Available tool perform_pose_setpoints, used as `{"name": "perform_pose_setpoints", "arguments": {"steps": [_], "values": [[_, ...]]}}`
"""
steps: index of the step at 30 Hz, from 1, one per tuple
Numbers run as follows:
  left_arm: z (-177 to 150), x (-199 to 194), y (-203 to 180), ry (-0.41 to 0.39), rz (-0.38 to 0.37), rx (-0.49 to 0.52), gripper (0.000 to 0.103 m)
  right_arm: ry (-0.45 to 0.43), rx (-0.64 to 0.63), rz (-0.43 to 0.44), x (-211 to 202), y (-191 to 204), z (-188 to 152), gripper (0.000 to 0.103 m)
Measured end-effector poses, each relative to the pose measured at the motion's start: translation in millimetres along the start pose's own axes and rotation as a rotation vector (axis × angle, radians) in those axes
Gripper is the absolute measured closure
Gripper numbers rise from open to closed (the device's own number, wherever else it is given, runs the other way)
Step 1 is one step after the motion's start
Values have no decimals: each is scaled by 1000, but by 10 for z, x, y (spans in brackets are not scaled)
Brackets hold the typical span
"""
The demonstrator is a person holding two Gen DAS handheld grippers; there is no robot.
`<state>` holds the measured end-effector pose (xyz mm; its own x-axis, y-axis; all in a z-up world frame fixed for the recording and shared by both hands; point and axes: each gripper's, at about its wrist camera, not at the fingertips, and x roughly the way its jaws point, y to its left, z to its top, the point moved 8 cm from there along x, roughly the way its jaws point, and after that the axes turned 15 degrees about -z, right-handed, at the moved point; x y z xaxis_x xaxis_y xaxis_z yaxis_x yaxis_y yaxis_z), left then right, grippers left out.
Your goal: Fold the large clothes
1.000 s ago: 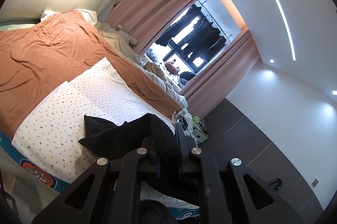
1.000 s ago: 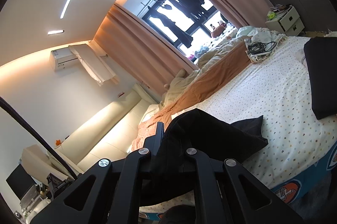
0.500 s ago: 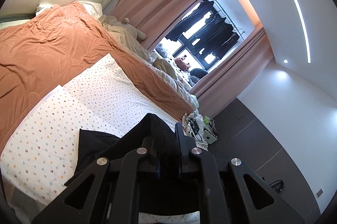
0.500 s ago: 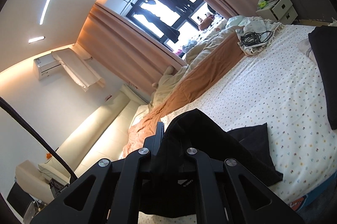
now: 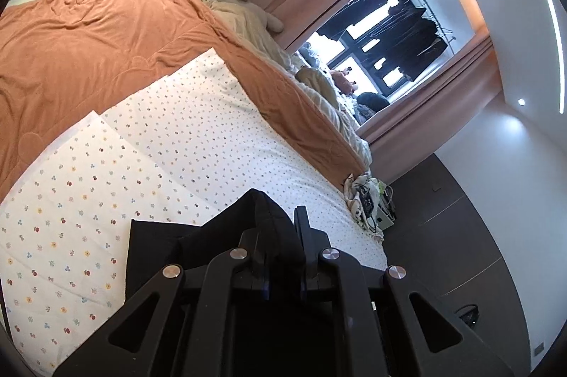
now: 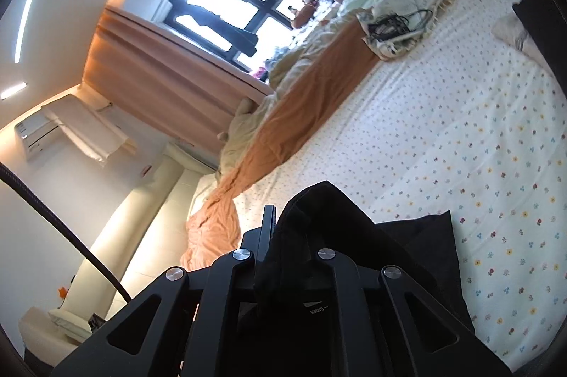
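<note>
Left gripper [image 5: 283, 228] clamped on black garment [image 5: 159, 242]; right gripper [image 6: 283, 224] clamped on it too, jaws just eased slightly. Garment bunches between both grippers' fingers, trailing onto the bed's floral sheet [image 5: 177, 136].

- Black garment [image 5: 269, 228]: matt, soft cloth, bunched in folds.
- Left gripper [image 5: 283, 235]: matt black plastic with shiny metal bolts.
- Sheet [image 5: 198, 136]: smooth printed cotton-like cloth.
- Orange blanket [image 5: 88, 40] at ten o'clock: velvety, creased.
- Curtains [image 6: 166, 72]: heavy matt drapery.
</note>
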<state>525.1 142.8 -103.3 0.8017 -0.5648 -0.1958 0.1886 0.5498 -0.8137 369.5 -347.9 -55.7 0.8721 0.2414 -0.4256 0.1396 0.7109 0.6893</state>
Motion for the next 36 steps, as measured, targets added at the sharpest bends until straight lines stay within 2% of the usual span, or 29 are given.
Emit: {"name": "perform_pose_setpoints", "arguments": {"steps": [4,12,13,15,16,17,19,20,21,24,30,36], "values": [[-73,288,361,28,36,-50,90,46,2,-57,348,-59,-40,96],[1,603,726,11,96,-80,90,89,3,-74,837,65,44,95],[12,636,740,12,97,-80,90,95,-1,-73,864,57,35,94],[15,727,761,15,46,-120,89,124,0,-80,945,106,42,89],[-4,759,762,20,33,-144,86,133,7,-82,993,89,48,77],[-28,797,784,35,42,-166,80,132,11,-80,1016,93,62,51],[-55,831,770,45,61,-155,60,112,7,-77,999,114,78,13],[-65,836,724,45,52,-141,25,106,1,-77,966,129,79,12],[-61,823,678,40,49,-130,0,110,-3,-75,962,115,71,12],[-57,710,591,20,66,-99,0,125,-6,-76,901,44,17,12],[-149,429,628,23,107,-83,0,120,-52,-136,606,-130,-96,12],[-359,169,732,59,155,-69,0,137,-98,-207,262,-252,-196,12]]}}
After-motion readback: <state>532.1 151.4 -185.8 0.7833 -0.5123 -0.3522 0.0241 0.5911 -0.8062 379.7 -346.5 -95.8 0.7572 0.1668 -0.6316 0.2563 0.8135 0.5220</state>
